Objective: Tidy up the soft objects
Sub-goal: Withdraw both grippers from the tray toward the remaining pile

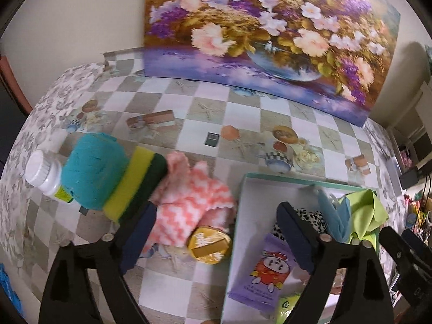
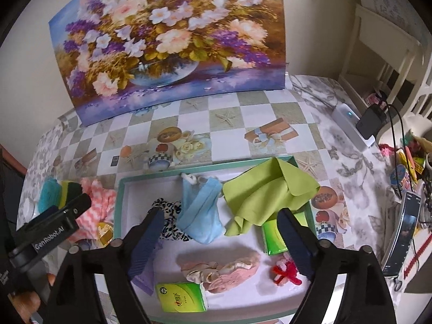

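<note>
Hovering above the teal-rimmed box [image 2: 120, 189], the right gripper [image 2: 221, 237] stands wide open and empty. Nearest lies a green tissue pack [image 2: 182, 297], its print unreadable, then a pink cloth [image 2: 224, 270]. Beyond lie a blue cloth [image 2: 201, 210] and green cloth [image 2: 267, 191]. The left gripper [image 1: 218, 235], marked "GenRobot.AI", is likewise wide open, empty, over a pink chevron cloth [image 1: 189, 202] outside the box.
</note>
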